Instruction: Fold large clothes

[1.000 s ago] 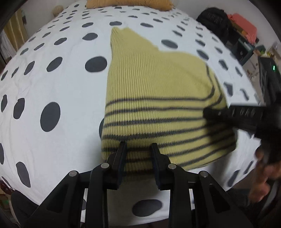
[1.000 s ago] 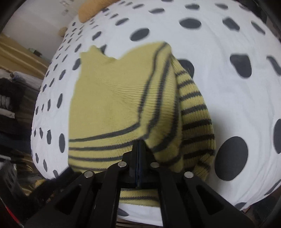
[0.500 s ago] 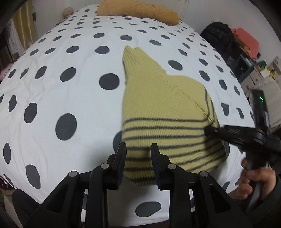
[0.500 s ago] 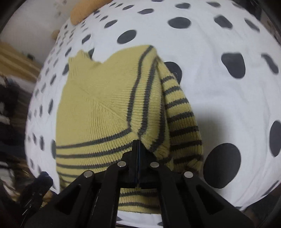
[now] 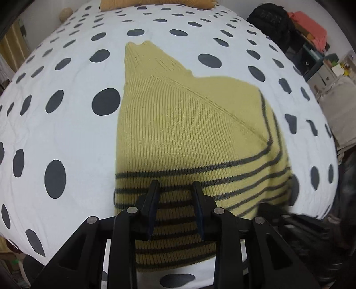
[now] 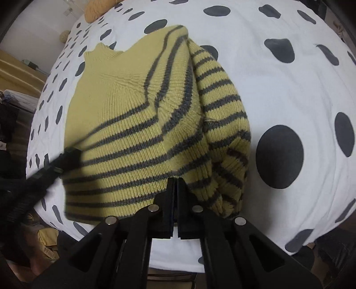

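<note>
A yellow knit sweater with dark stripes (image 5: 189, 133) lies partly folded on the white bed with black dots (image 5: 55, 111). My left gripper (image 5: 175, 189) is open, its fingers straddling the striped hem at the near edge. In the right wrist view the same sweater (image 6: 138, 124) has a sleeve folded along its right side. My right gripper (image 6: 175, 182) is shut, pinching the sweater's folded striped edge near the bed's front. The left gripper's fingers (image 6: 69, 157) show over the sweater's left edge.
An orange pillow (image 5: 155, 3) lies at the head of the bed. A black backpack (image 5: 269, 20) and shelves with coral cloth (image 5: 311, 31) stand to the right. Yellow curtains (image 6: 17, 73) and clutter are to the left. The bed's front edge is close.
The left gripper has moved forward over the hem, so the sweater fills more of its view. The right gripper, still shut on the fold, has carried it forward and down.
</note>
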### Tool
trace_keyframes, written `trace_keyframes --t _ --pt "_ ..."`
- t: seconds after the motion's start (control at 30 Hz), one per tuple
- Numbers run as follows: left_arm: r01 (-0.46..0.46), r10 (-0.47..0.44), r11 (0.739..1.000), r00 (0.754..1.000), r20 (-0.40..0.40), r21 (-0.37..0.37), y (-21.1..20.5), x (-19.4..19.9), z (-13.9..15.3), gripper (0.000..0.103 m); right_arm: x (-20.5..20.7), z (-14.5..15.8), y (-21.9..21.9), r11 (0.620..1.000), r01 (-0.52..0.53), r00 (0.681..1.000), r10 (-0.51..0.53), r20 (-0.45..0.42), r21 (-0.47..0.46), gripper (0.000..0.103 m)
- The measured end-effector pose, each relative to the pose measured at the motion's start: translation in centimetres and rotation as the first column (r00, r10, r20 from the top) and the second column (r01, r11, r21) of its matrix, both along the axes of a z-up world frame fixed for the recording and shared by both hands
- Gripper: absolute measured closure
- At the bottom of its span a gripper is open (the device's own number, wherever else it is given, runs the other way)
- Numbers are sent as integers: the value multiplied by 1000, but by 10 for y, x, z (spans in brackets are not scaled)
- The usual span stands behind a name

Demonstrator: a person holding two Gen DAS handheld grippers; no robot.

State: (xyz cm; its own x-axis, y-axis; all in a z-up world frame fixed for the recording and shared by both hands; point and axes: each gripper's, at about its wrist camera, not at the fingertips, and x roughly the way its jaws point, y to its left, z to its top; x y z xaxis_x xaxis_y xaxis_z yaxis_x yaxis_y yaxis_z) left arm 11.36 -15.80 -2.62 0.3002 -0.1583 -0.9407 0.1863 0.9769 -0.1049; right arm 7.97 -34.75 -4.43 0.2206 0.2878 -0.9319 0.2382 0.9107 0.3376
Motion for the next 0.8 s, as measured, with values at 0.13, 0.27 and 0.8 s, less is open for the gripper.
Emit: trace_keyframes --t 0.13,0.27,0.8 --pt "-40 40 997 999 6 -71 17 -14 21 73 1 28 -1 1000 -1 996 -1 94 21 98" --pt "-14 13 998 999 -29 -60 22 -34 11 71 16 13 -5 999 10 998 -12 61 34 99" --pt "-146 114 911 988 -105 -385 116 50 -3 15 -93 -7 -60 903 204 954 -270 129 379 6"
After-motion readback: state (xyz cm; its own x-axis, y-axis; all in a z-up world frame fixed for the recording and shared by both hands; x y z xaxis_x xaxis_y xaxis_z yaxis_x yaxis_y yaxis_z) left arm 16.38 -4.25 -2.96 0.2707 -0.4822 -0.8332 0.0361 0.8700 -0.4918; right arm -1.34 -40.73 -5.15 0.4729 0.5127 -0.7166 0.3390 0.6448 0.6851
